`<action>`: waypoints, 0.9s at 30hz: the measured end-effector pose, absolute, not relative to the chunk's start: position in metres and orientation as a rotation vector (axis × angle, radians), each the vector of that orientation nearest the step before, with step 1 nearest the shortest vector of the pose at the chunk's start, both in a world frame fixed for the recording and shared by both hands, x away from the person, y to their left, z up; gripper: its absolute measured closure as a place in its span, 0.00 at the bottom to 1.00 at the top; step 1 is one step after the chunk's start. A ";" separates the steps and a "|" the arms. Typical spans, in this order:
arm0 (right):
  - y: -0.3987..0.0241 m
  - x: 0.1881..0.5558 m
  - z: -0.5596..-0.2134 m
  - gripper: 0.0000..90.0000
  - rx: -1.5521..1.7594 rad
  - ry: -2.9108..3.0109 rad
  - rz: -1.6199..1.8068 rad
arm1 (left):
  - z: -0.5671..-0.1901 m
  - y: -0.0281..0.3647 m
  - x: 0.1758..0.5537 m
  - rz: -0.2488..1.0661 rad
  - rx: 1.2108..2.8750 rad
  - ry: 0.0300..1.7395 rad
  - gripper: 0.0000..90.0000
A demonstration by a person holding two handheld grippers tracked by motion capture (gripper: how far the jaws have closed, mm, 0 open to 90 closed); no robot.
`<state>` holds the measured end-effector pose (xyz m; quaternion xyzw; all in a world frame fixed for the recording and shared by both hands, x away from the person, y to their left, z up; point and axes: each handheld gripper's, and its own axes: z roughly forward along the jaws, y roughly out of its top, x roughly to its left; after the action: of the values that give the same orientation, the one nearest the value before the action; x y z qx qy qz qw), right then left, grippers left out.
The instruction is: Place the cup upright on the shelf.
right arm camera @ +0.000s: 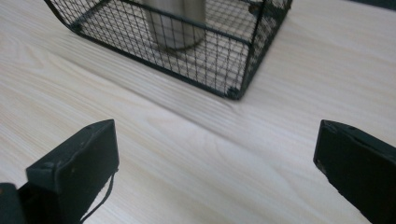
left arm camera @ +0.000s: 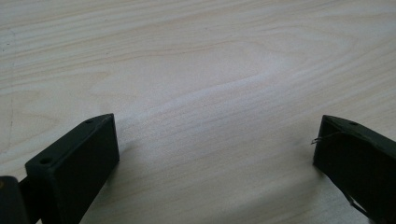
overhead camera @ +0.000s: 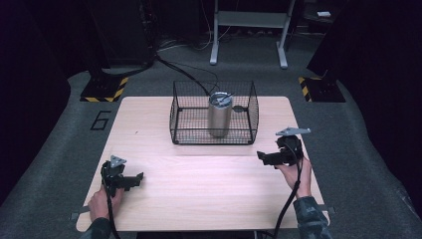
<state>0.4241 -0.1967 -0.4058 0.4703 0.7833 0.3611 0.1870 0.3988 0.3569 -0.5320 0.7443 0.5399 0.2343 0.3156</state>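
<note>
On the grey floor left of the table [overhead camera: 149, 209] a dark figure "6" [overhead camera: 101, 120] is marked; no other writing is readable. Black-and-yellow striped floor plates [overhead camera: 104, 89] lie beyond the far left and far right corners of the table, and a grey metal frame [overhead camera: 249, 30] stands farther back on the floor.

At the near left of the light wooden table, the left gripper [overhead camera: 134, 180] is held low over the wood by the person's left hand [overhead camera: 102, 201], pointing toward the table's middle. The left gripper view looks along its jaws, which stand wide apart with bare wood grain between them and nothing gripped.

At the far middle of the table stands a black wire basket [overhead camera: 181, 107], and inside it a steel tumbler [overhead camera: 219, 115] stands upright, with a lid on top. A black cable runs from the floor behind toward the basket's far side. The mesh wall stands between both grippers and the tumbler.

At the near right, the right gripper [overhead camera: 263, 158] is held by the right hand [overhead camera: 294, 172], pointing left, well apart from the basket. The right gripper view shows its jaws spread wide and empty, with the basket's corner [right arm camera: 233, 91] and the tumbler's base [right arm camera: 175, 28] behind the mesh, details the left gripper view lacks.
</note>
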 end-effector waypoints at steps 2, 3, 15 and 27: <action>-0.200 0.421 -0.410 0.00 1.337 2.199 1.012 | -0.532 0.357 0.399 0.617 1.960 1.422 0.00; -0.203 0.419 -0.415 0.00 1.346 2.192 1.008 | -0.532 0.357 0.399 0.617 1.961 1.422 0.00; -0.242 0.387 -0.494 0.00 1.522 2.132 0.918 | -0.532 0.357 0.399 0.617 1.960 1.422 0.00; -0.249 0.372 -0.529 0.00 1.507 2.056 0.856 | -0.532 0.357 0.399 0.617 1.959 1.423 0.00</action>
<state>0.3720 -0.2488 -0.5288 0.5462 0.7451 0.3101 0.2243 0.3988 0.3568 -0.5321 0.7440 0.5402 0.2344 0.3159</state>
